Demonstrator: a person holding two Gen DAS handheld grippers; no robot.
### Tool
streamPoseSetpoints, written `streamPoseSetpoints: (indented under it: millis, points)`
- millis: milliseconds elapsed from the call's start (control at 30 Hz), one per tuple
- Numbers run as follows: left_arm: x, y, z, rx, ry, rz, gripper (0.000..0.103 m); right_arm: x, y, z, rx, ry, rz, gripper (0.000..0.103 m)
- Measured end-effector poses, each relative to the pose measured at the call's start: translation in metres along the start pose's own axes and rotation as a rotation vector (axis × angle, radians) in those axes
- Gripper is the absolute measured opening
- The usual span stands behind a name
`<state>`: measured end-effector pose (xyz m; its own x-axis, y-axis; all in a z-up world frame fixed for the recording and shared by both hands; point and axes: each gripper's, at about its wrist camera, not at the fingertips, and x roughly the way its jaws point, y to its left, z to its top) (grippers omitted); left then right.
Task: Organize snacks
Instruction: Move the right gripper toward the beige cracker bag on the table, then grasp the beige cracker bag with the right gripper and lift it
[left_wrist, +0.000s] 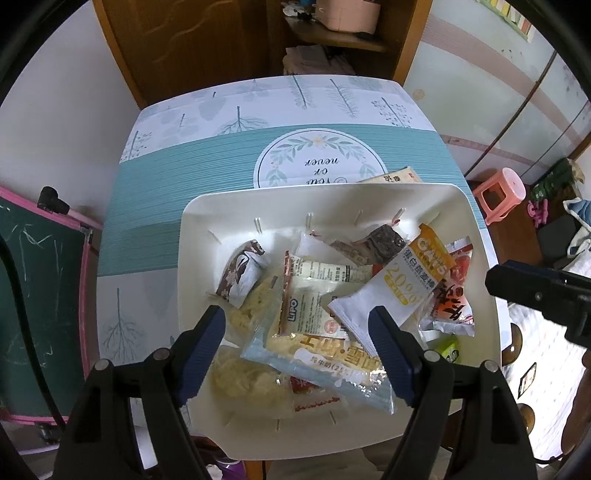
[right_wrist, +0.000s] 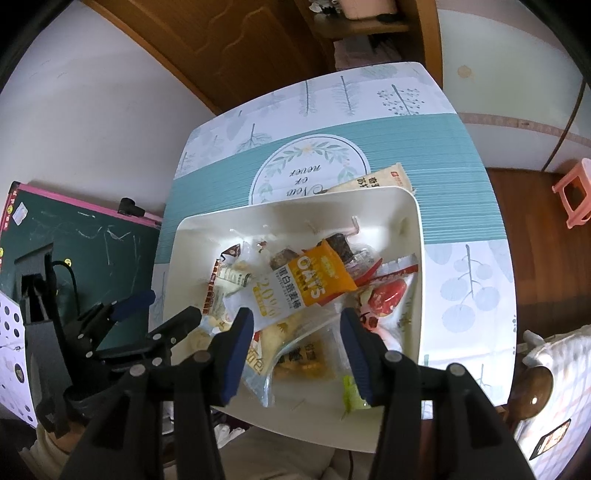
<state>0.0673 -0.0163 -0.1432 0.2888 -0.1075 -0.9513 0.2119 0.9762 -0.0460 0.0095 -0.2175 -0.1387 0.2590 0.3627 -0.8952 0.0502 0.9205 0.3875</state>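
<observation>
Left wrist view: left gripper (left_wrist: 297, 345) is hovering released over the white tray (left_wrist: 207, 218), blue pads spread, nothing clamped. Below it the snacks are piling up inside the tray: clear wafer pack (left_wrist: 321, 365), white-orange oat bar (left_wrist: 395, 291), brown-white packet (left_wrist: 242, 275). 1 beige packet (left_wrist: 391, 176) is lying outside, on the tablecloth (left_wrist: 184, 206) just beyond the far rim. Risk: closing here is likely catching 2 overlapping wrappers.

Right wrist view: right gripper (right_wrist: 297, 349) is also standing open over the tray's near right part, holding nothing. Green candy (right_wrist: 352, 397) is sitting just beside its right pad; red packet (right_wrist: 388, 297) farther off. Risk: slick film may be slipping, both tools are crowding 1 pile and could be colliding, and the beige packet could be getting forgotten.
</observation>
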Motion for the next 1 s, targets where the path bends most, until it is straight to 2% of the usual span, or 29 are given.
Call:
streamPoseSetpoints:
  millis: [133, 300, 400, 567, 733, 900, 1000]
  points:
    - [0.001, -0.002, 0.009, 0.017, -0.011, 0.011, 0.079, 0.0, -0.008, 0.01, 0.027, 0.003, -0.008, 0.05]
    - [0.001, -0.003, 0.037, 0.039, -0.045, 0.019, 0.079, -0.005, -0.022, 0.036, 0.058, -0.007, -0.038, 0.051]
    - [-0.001, -0.004, 0.06, 0.049, -0.078, 0.019, 0.079, -0.006, -0.035, 0.063, 0.093, -0.015, -0.065, 0.062]
    - [0.003, -0.009, 0.096, 0.068, -0.117, 0.013, 0.079, 0.009, -0.064, 0.105, 0.186, -0.008, -0.105, 0.071]
    - [0.016, -0.013, 0.121, 0.08, -0.12, 0.006, 0.079, 0.06, -0.109, 0.133, 0.387, 0.114, -0.092, 0.072]
    - [0.036, -0.009, 0.131, 0.072, -0.09, -0.006, 0.079, 0.117, -0.141, 0.132, 0.619, 0.235, -0.054, 0.072]
    - [0.047, -0.005, 0.131, 0.063, -0.07, -0.007, 0.079, 0.142, -0.146, 0.13, 0.69, 0.28, -0.025, 0.072]
